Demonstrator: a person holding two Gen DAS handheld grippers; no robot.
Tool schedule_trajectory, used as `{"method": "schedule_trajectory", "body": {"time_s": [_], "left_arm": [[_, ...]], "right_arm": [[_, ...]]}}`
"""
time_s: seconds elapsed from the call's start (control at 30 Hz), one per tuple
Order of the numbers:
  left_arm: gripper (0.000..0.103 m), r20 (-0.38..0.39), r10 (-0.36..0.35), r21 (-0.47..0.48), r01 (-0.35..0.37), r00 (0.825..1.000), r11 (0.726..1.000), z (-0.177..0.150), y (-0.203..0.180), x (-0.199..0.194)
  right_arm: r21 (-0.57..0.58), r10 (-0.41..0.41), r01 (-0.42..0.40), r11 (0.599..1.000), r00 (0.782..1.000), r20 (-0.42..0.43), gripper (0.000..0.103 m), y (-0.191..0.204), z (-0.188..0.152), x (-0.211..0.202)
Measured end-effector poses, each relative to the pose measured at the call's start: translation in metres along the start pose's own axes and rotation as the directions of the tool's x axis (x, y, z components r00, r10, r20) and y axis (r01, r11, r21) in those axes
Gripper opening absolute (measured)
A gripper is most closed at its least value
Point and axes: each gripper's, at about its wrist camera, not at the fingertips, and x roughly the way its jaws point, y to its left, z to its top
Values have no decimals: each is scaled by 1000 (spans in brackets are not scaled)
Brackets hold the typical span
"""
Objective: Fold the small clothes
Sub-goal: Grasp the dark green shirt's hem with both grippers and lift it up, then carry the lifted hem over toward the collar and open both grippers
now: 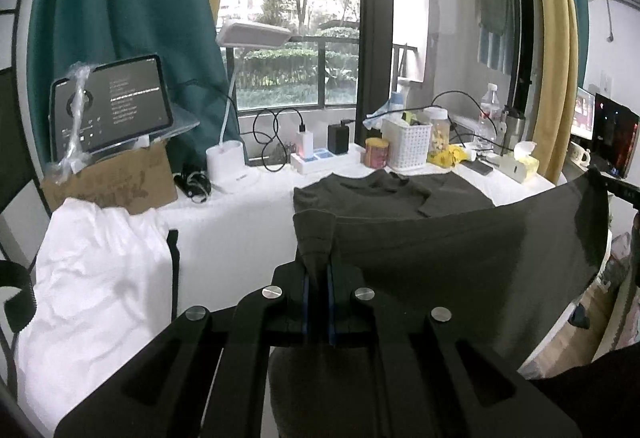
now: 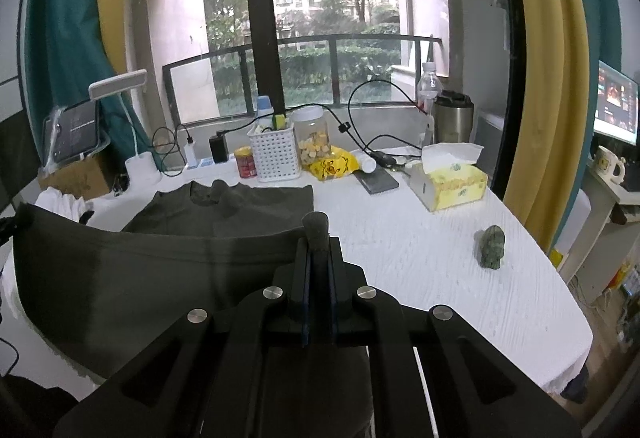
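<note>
A dark olive T-shirt (image 1: 440, 258) lies with its collar end flat on the white table (image 1: 240, 238) and its near hem lifted off the surface. My left gripper (image 1: 318, 270) is shut on the hem's left corner. My right gripper (image 2: 318, 258) is shut on the hem's right corner. The hem stretches taut between them, above the table's near edge. The shirt also shows in the right wrist view (image 2: 160, 270), with its flat part (image 2: 224, 210) further back.
A white garment (image 1: 92, 278) is heaped at the left. A cardboard box (image 1: 116, 182) with a tablet, a lamp base (image 1: 232, 170), a white basket (image 2: 274, 154), a tissue box (image 2: 448, 182) and a small green figurine (image 2: 490, 246) stand around.
</note>
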Motion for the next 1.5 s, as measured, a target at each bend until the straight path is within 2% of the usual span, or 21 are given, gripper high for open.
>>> {"method": "schedule_trajectory", "body": {"time_s": [0.57, 1.5], "left_arm": [[5, 42, 25, 9, -26, 999, 1000, 43, 7, 30], [5, 58, 89, 46, -91, 994, 995, 96, 33, 116]], "right_arm": [[6, 7, -7, 1000, 1000, 8, 8, -9, 38, 36], [-42, 54, -52, 998, 998, 35, 8, -8, 110, 147]]}}
